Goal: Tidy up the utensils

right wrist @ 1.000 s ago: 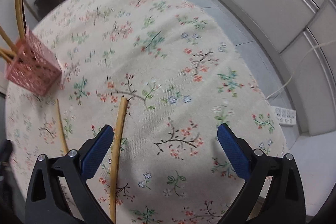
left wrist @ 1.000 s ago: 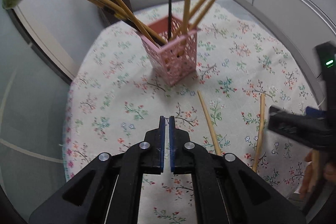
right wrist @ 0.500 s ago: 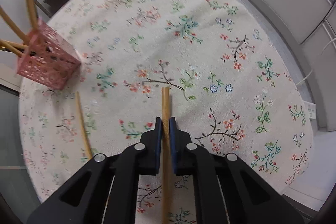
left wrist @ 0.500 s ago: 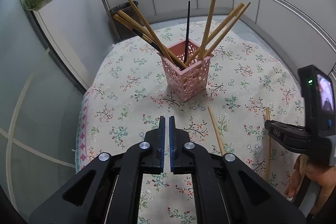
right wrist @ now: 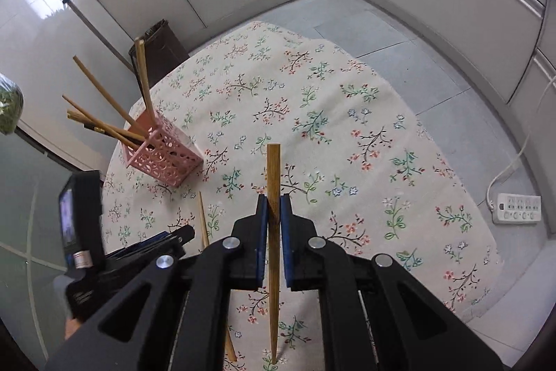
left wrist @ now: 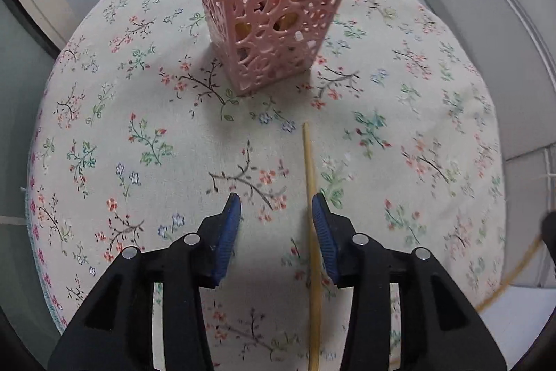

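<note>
Floral tablecloth [left wrist: 146, 141] covers the table, with grey panelled walls behind. Pink lattice holder [left wrist: 278, 19] stands at upper centre of the left wrist view, holding several chopsticks. Left gripper [left wrist: 276, 209] is opening, its blue pads either side of a loose chopstick [left wrist: 311, 214] flat on the cloth, not pressing it. Right gripper [right wrist: 274, 202] is clamped on a second chopstick [right wrist: 273, 169], clear of the cloth.

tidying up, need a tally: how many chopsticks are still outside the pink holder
2: one wooden chopstick clamped between the right gripper's fingers, one wooden chopstick lying on the floral tablecloth between the opening left gripper's fingers.
</note>
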Available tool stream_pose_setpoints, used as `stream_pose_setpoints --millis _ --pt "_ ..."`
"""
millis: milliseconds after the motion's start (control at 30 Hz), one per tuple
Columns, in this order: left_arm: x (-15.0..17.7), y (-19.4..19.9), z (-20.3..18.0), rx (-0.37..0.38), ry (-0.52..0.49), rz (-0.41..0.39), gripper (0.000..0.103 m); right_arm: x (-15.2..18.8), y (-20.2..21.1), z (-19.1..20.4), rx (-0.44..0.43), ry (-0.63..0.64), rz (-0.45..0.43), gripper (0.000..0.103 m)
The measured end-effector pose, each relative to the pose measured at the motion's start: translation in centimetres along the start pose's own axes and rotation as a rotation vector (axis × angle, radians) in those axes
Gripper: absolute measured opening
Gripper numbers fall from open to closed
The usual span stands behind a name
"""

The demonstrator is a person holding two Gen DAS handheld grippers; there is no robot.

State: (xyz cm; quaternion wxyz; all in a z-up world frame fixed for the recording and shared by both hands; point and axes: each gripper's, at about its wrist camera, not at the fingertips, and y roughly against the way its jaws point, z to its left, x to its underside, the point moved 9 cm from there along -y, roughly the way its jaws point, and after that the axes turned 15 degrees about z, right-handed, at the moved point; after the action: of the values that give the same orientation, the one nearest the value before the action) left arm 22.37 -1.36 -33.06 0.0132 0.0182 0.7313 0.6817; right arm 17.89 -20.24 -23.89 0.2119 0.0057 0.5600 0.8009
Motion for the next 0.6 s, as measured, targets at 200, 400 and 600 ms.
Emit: stream_pose_setpoints --millis 200,400,600 --pt "-1.1 -1.7 -0.9 -0.018 0.04 0.007 0.054 -0.1 1.8 -0.5 -0.045 0.012 -0.026 0.008" --pt "-1.3 -2.6 -3.1 -0.061 -0.024 -0.014 0.064 0.2 3.5 -0.3 -0.068 0.042 -0.063 0.008" --pt "-1.0 -2.3 -5.0 -0.085 -0.141 -0.014 0.005 0.1 4.3 -1.0 -0.075 0.027 -0.079 0.008"
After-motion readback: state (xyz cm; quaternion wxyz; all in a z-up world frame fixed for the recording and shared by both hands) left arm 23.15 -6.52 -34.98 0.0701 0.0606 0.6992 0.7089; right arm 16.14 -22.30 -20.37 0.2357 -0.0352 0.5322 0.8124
